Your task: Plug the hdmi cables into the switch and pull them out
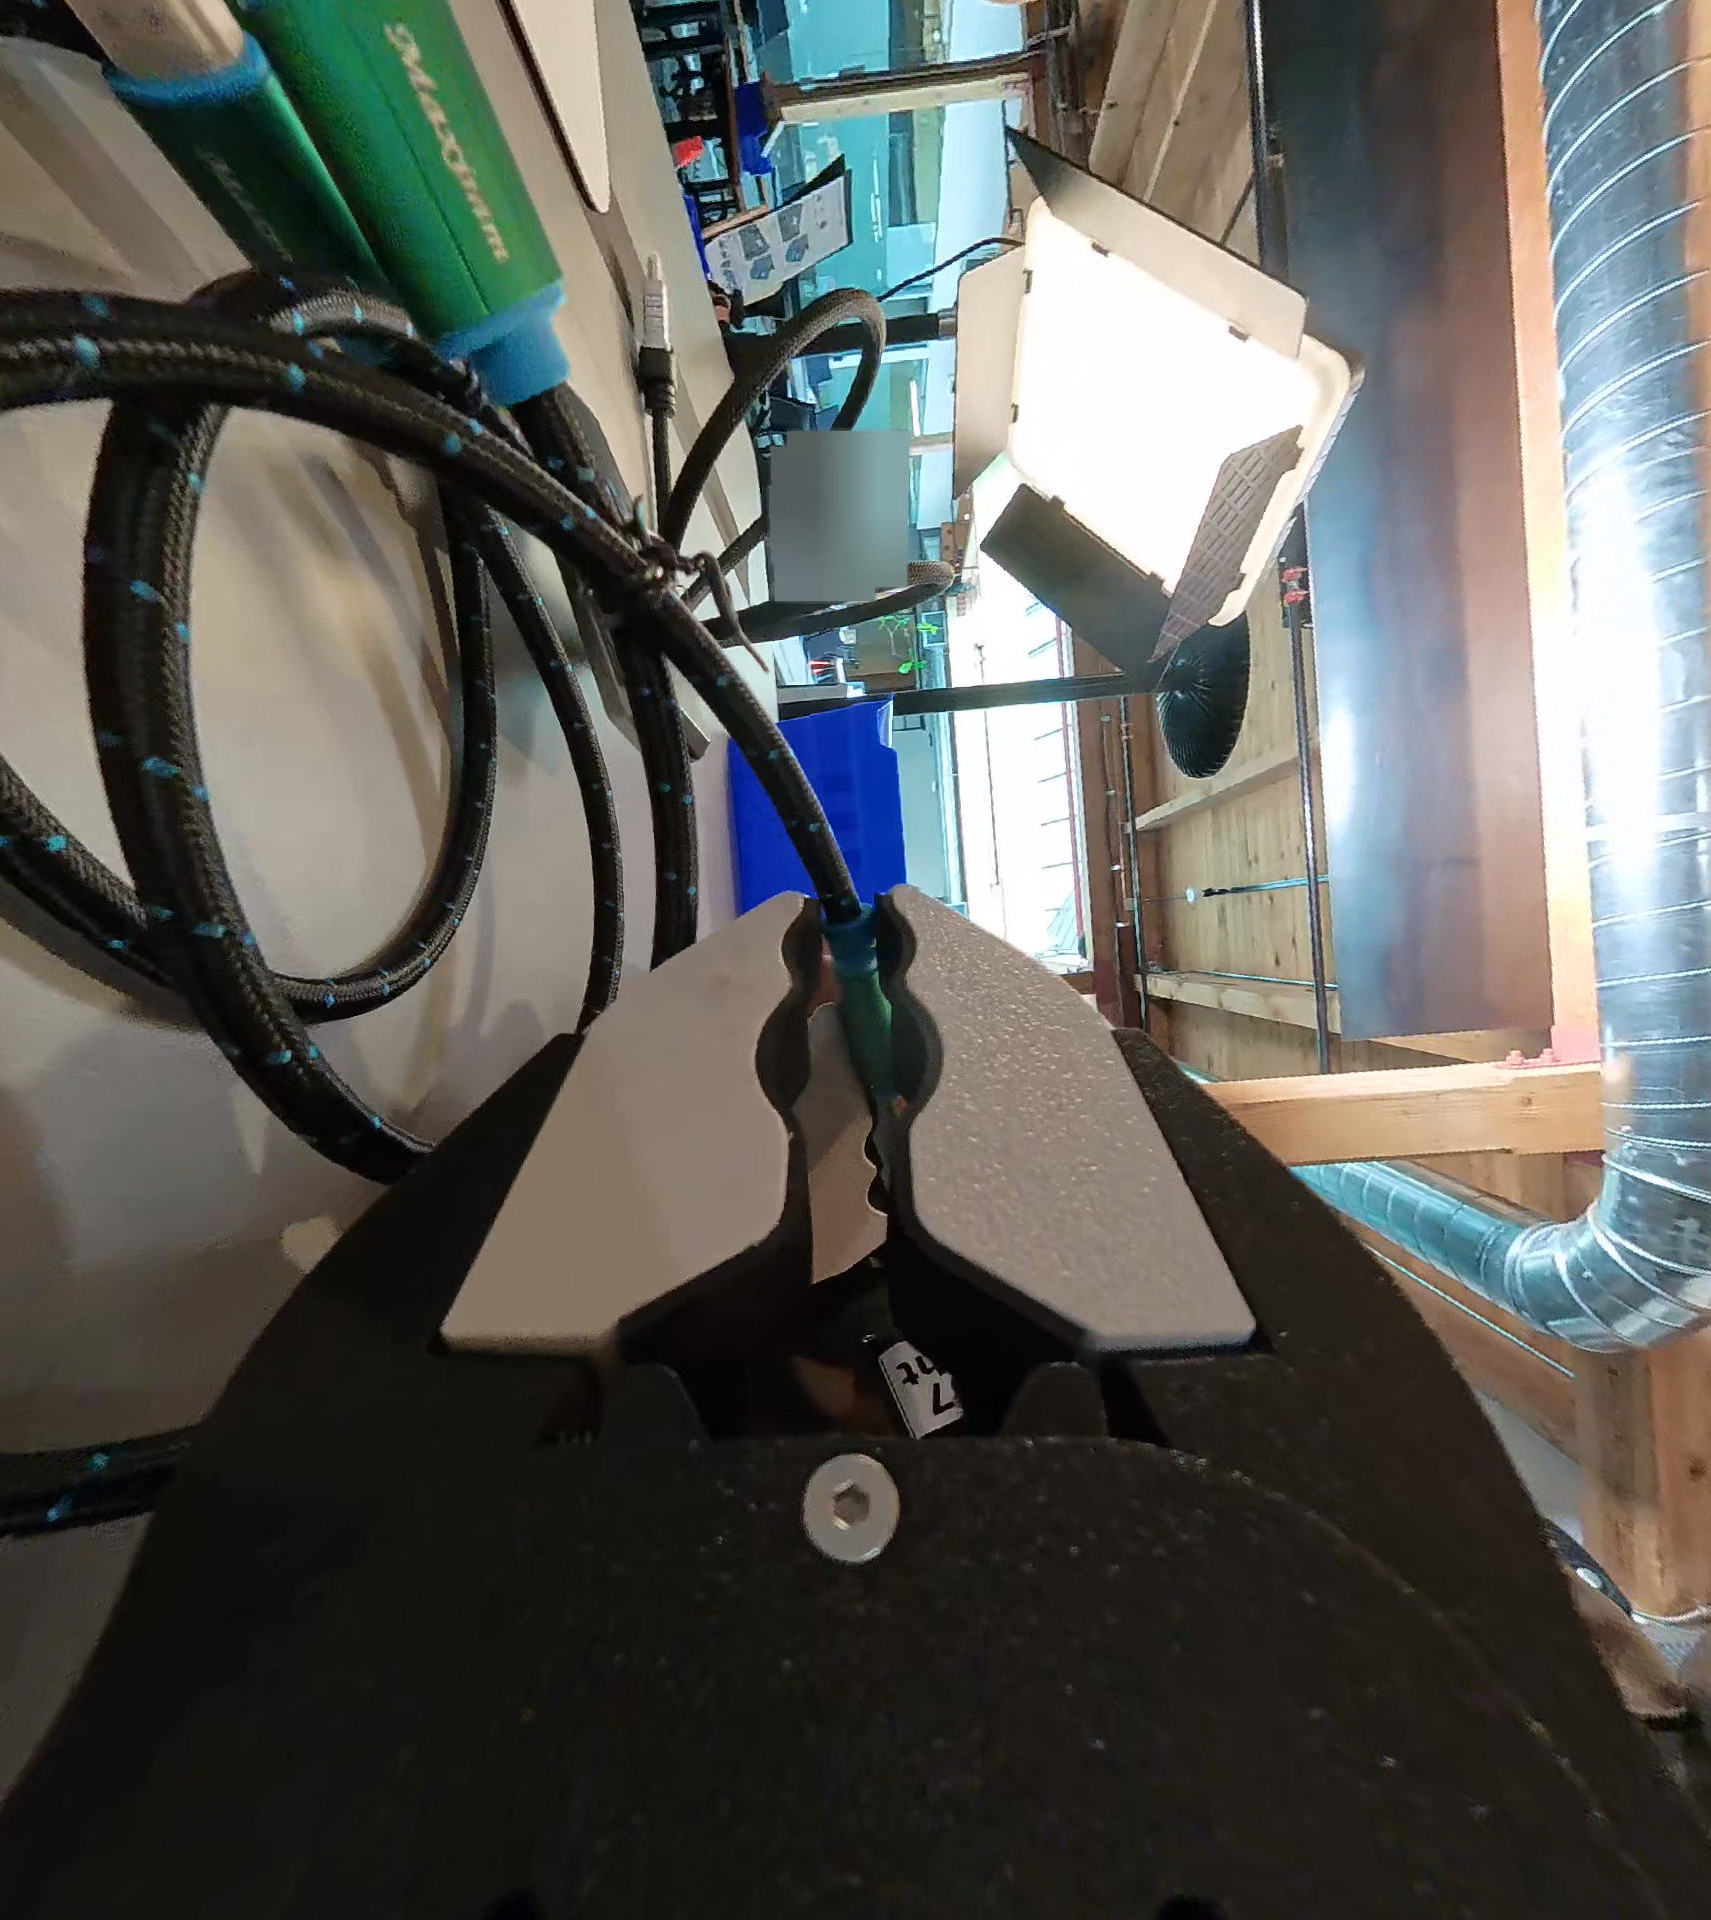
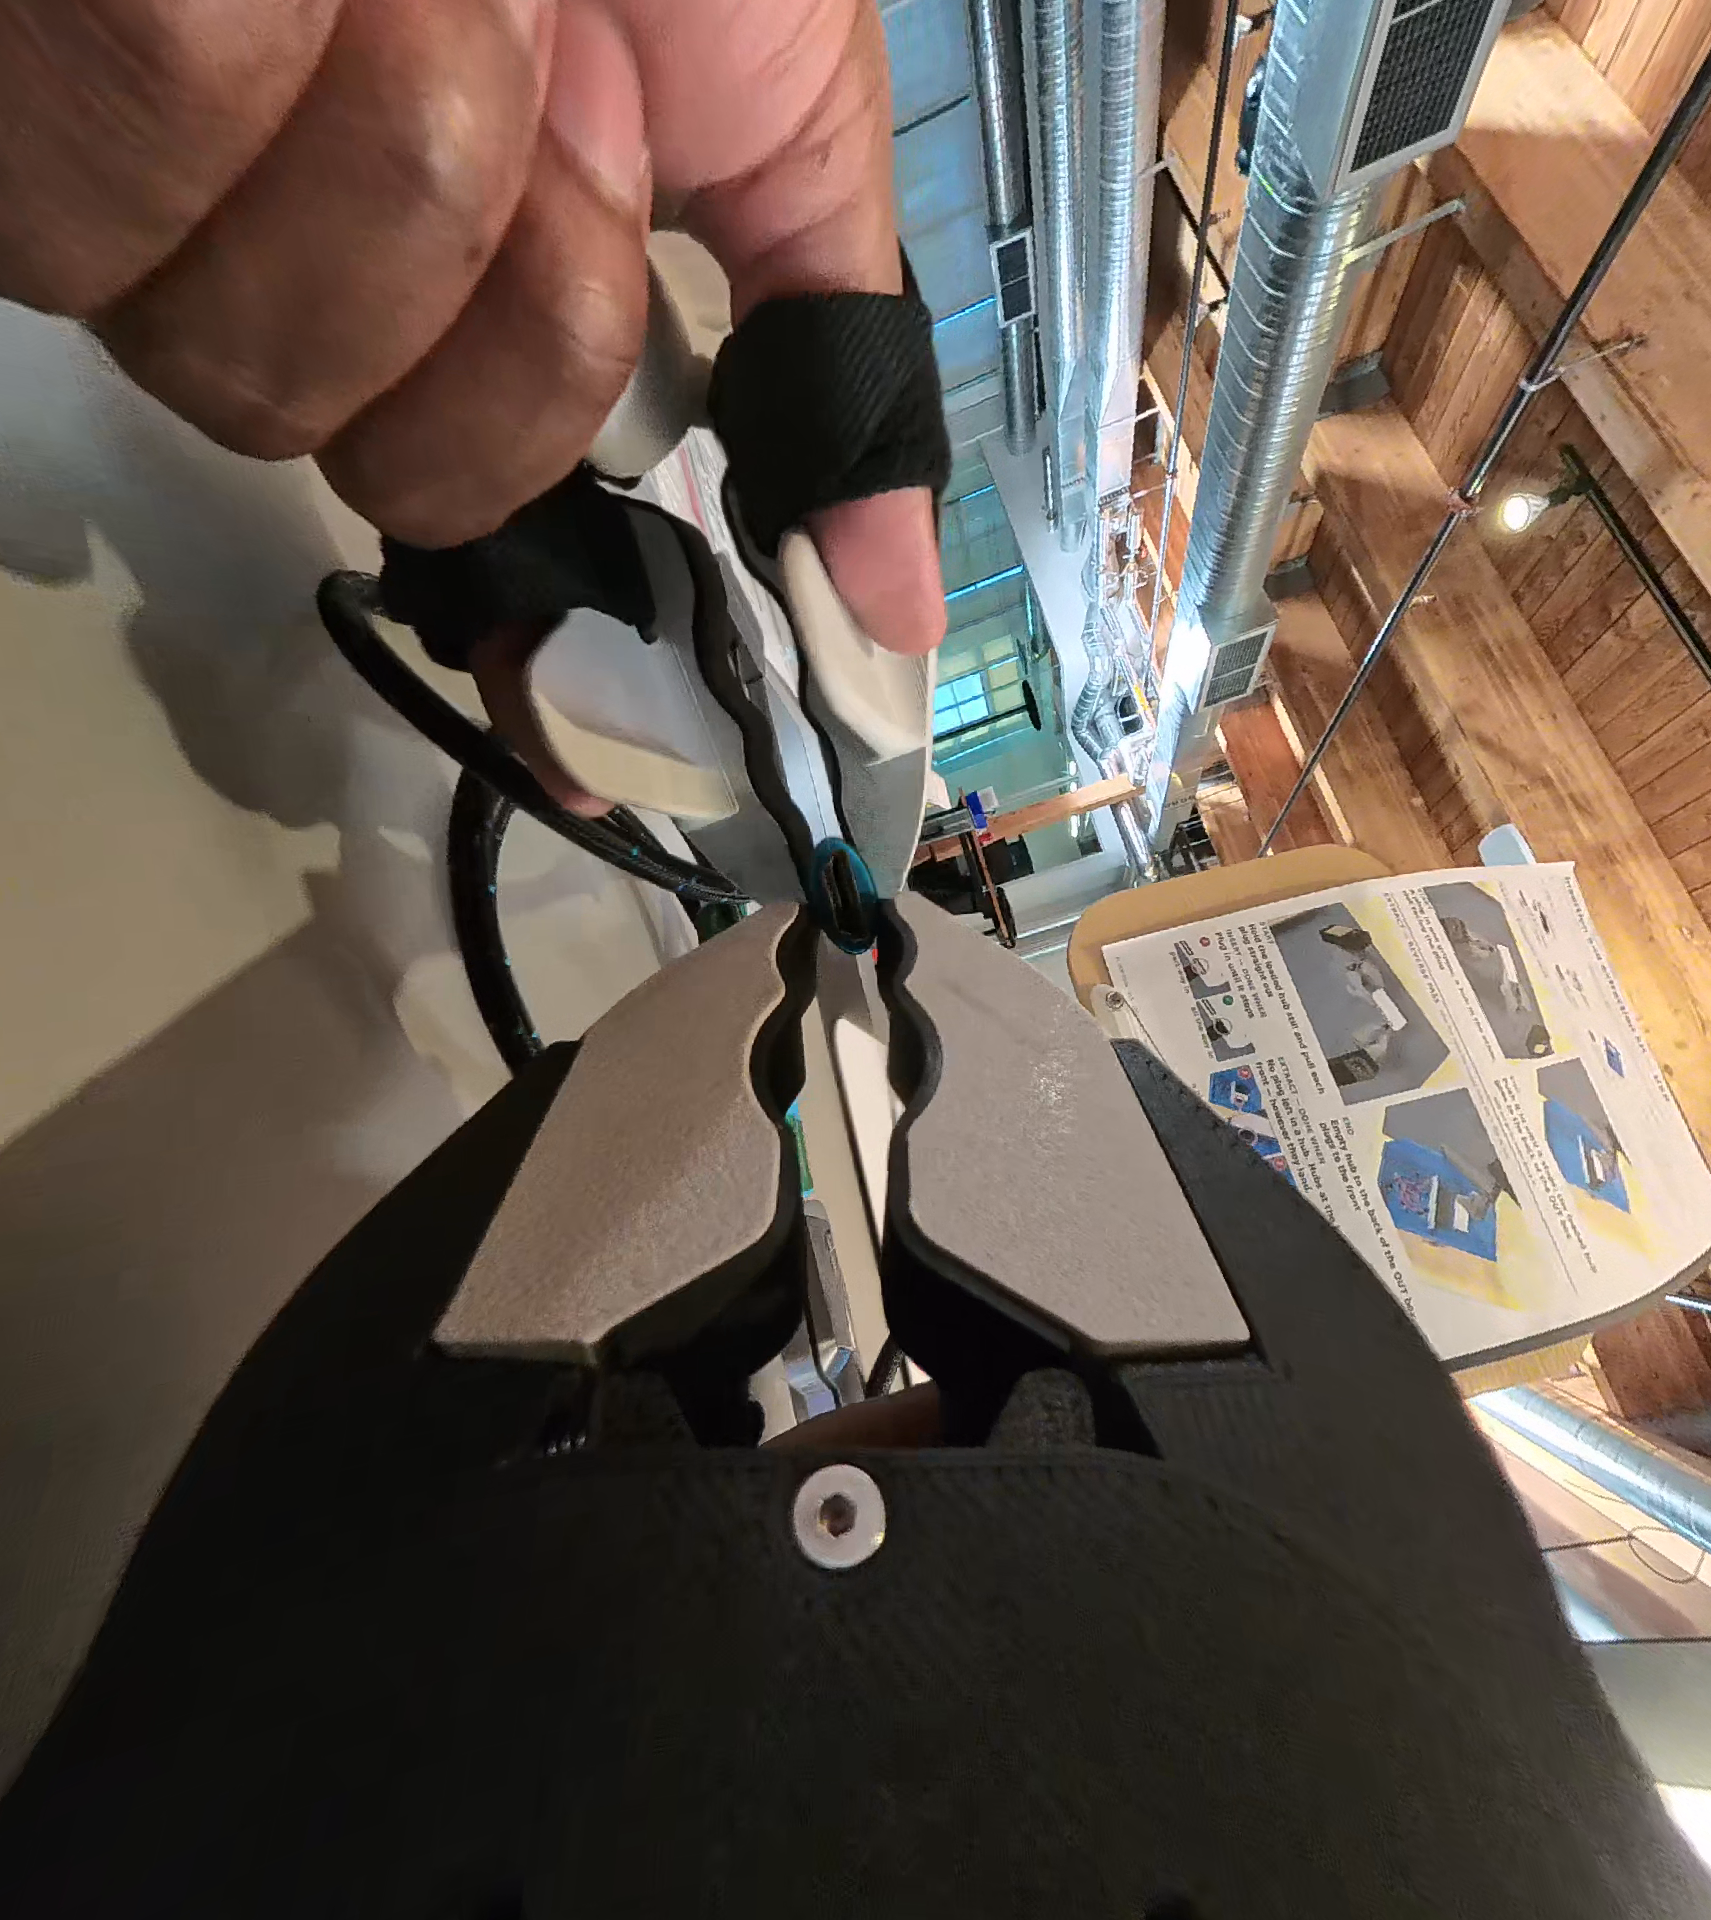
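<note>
Plug [image 1: 866, 997] (green, on a limp braided cable [image 1: 726, 717]) looks light and rigid, pinched by the left gripper [image 1: 846, 914]; right gripper [image 2: 835, 925] nearly closed at the plug's face, grip unclear.

Pretty cramped around the coiled braided cable [image 1: 144, 665]: its loops sprawl over the pale tabletop [image 1: 20, 1091], green connector housings [image 1: 394, 177] crowd just above it, and a lit lamp panel [image 1: 1152, 416] hangs well beyond. Bare tabletop shows inside the loops.

Right gripper [image 2: 846, 940] tips at blue-ringed plug [image 2: 840, 899], left gripper's [image 2: 830, 821]
</note>
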